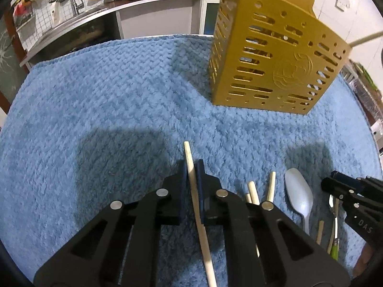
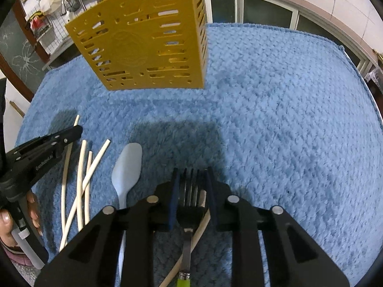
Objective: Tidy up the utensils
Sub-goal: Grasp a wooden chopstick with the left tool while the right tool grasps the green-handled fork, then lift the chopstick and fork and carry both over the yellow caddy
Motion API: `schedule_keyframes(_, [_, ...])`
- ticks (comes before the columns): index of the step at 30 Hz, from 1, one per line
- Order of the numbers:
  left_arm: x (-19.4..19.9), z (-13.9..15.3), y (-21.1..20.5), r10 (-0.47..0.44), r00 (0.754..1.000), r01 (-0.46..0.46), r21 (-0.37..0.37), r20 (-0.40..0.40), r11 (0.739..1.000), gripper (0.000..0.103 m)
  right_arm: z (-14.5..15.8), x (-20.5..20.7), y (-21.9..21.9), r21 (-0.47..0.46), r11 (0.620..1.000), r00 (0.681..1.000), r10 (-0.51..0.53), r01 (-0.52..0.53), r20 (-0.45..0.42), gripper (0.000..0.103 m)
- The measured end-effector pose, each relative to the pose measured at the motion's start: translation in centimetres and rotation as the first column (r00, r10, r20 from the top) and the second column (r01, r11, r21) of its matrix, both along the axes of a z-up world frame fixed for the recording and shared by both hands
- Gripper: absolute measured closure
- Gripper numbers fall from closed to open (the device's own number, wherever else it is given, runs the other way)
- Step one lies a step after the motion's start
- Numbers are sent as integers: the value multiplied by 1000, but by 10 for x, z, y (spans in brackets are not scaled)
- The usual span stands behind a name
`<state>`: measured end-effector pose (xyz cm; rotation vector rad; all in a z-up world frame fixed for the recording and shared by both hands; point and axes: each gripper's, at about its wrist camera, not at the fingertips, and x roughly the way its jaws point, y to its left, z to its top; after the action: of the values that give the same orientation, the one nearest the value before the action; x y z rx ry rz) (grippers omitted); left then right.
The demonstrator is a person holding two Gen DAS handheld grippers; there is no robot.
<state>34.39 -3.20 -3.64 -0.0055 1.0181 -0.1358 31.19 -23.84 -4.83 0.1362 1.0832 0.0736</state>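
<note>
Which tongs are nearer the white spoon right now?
Right, though not by much. The right tongs straddle the fork lying directly beside the white spoon. The left tongs are shut on a chopstick, with loose chopsticks between them and the spoon.

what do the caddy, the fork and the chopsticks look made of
Caddy: probably moulded plastic, matte mustard yellow, with punched slots and an embossed emblem; painted metal is possible. Fork: shiny grey metal head, with what looks like a glossy green plastic handle. Chopsticks: pale and matte, likely bamboo or wood.
</note>
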Motion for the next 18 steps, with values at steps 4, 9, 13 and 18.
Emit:
schedule_keyframes(4, [-8, 8, 2, -8, 999, 8, -12, 33, 1000, 96, 3, -9, -6, 14, 1000, 999, -6, 5, 41, 81])
schedule_keyframes(9, [-17, 17, 6, -7, 999, 10, -45, 48, 999, 97, 16, -20, -15, 42, 999, 995, -12, 8, 103, 81])
schedule_keyframes(13, [-29, 27, 6, -16, 997, 20, -53, 76, 998, 97, 28, -31, -17, 50, 999, 990, -9, 2, 139, 81])
schedule_keyframes(18, [-44, 46, 9, -21, 991, 30, -66, 131, 997, 97, 41, -40, -21, 58, 998, 983, -16, 5, 181, 81])
